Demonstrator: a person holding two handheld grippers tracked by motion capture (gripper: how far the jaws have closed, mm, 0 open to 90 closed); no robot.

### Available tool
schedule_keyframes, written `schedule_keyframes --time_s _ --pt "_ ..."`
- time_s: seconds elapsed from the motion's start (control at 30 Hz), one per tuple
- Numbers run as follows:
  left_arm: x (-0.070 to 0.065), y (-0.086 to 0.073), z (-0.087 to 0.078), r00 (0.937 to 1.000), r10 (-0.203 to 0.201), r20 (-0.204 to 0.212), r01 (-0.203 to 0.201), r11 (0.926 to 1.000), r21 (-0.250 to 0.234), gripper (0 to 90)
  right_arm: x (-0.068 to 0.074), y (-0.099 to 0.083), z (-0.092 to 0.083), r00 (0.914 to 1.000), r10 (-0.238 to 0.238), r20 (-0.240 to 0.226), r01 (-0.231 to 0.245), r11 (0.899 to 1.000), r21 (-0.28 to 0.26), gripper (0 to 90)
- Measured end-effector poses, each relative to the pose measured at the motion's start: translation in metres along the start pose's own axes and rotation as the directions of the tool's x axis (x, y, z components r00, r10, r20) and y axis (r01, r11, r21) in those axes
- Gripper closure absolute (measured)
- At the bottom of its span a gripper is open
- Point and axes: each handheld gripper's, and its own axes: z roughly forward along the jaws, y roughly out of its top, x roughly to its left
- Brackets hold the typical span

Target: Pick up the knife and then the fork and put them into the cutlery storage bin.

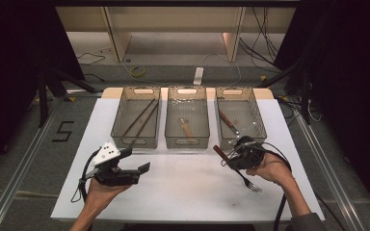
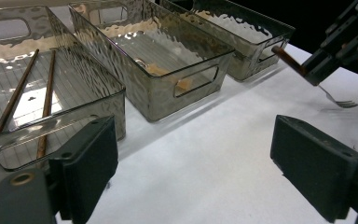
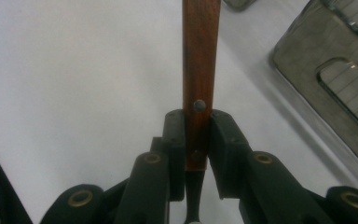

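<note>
Right tool clamps the fork by its wooden handle; left tool gapes empty. Gripped so near the end, the fork may pivot and miss the right bin.

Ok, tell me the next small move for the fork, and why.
Probably carry it forward over the right-hand bin. The right gripper is shut on the fork by its wooden handle, just in front of that bin, which already holds a similar wooden-handled utensil.

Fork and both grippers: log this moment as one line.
right gripper: shut on fork handle, tines low | left gripper: open, holds nothing | right bin: one utensil inside
</note>
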Motion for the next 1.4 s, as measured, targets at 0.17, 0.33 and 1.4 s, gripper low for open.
schedule_keyframes --time_s 0.17,0.33,1.4 --pt "0.001 0.0 0.0 1.0 -0.009 -0.003 0.009 0.9999 -0.003 14.3 -0.012 0.007 -0.016 0.9997 0.024 0.01 -0.024 0.998 -0.061 77.8" --pt "0.001 0.0 0.0 0.9999 -0.01 -0.003 0.01 0.9999 -0.002 14.2 -0.025 0.016 -0.038 0.9985 0.049 0.025 -0.045 0.989 -0.144 77.8" --pt "0.002 0.0 -0.001 1.0 -0.008 0.0 0.008 1.0 -0.002 14.2 -0.089 0.083 -0.081 0.9523 0.235 0.194 -0.159 0.926 -0.343 77.7"
